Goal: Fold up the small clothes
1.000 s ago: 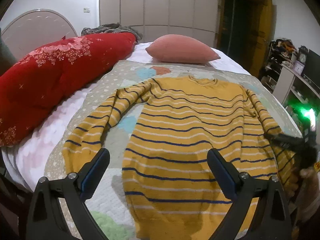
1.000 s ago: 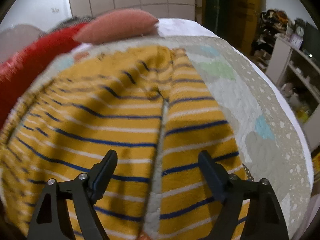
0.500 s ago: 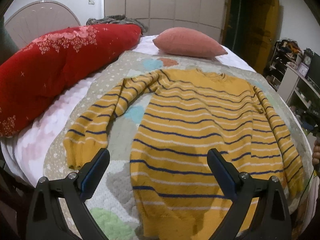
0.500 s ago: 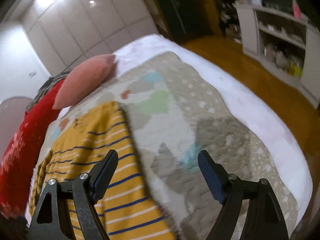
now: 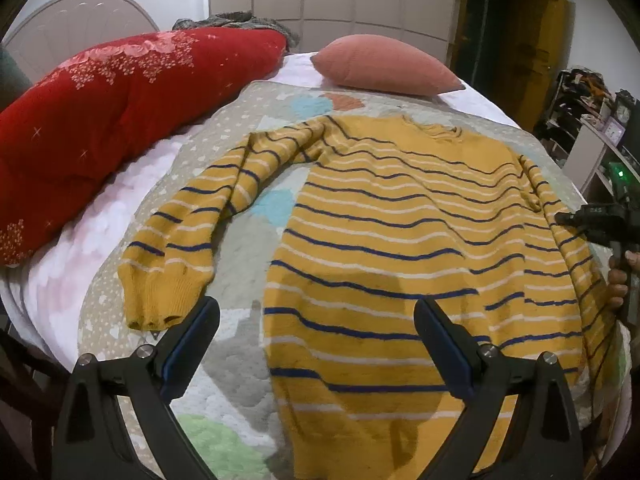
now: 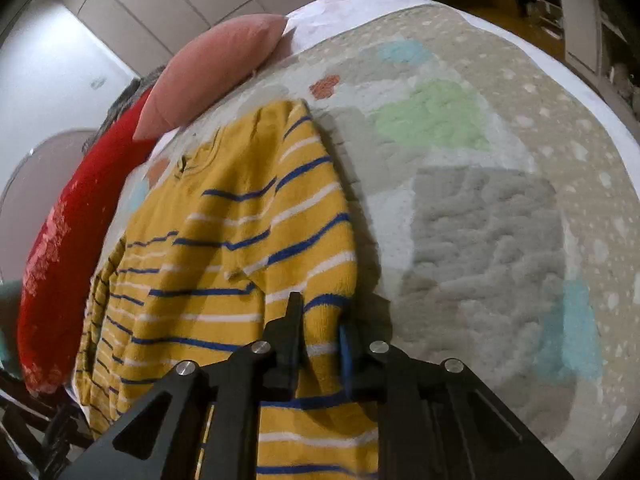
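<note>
Sweater (image 5: 384,240), mustard yellow with thin blue and white stripes, lies face up and spread flat on a quilted bed cover (image 5: 240,360) patterned with grey, green and pale blue patches. Its neckline points toward the far end of the bed, where a pink pillow (image 5: 384,64) rests. One sleeve curves out to the side, its cuff lying on the cover just ahead of one finger of my left gripper (image 5: 312,344). That gripper hangs above the sweater's lower part with its fingers (image 5: 188,344) spread wide and nothing between them. My right gripper (image 6: 320,344) is at the opposite edge of the sweater; its fingers have just been closing and now pinch the yellow knit of the sleeve edge between them. In the left wrist view this gripper shows dark at the sweater's far side, with part of my hand (image 5: 620,276) behind it. A long red bolster with a pink flower print (image 5: 120,120) lies along one side of the bed, beyond the cover.
</note>
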The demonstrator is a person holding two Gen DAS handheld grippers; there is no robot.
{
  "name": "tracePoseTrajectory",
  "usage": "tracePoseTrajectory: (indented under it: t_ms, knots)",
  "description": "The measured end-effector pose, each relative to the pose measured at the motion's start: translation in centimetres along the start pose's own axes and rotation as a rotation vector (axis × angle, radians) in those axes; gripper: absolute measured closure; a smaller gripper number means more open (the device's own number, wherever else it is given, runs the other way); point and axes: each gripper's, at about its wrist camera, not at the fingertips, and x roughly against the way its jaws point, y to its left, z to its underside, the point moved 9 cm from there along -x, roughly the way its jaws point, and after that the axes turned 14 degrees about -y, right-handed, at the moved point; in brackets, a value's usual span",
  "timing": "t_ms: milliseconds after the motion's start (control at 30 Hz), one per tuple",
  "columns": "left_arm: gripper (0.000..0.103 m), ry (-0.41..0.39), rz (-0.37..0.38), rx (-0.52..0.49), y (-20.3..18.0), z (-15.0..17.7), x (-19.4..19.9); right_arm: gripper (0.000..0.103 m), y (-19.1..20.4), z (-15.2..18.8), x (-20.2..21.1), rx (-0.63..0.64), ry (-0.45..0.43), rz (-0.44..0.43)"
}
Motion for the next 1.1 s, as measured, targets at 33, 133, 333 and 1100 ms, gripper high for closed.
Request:
tracePoseTrajectory:
  t_ms: [33,133,333,1100]
  knots:
    - [0.006,-0.002,-0.009,0.003,0.4,-0.1,0.0,0.090,0.0,-0.4,0.1,0.017,0.001,0.006]
    - [0.006,-0.002,-0.034,0.027,1.7,0.0,-0.1,0.091,-1.6,-2.2,0.7,0.034,-0.032,0.120]
    - [0.006,0.005,-0.041,0.068,3.0,0.5,0.3,0.090,-6.9,-6.0,2.5,0.105,-0.112,0.538]
    - [0.008,0.059,0.052,0.097,3.2,4.5,-1.6,0.091,9.8,16.9,8.2,0.147,0.029,-0.024]
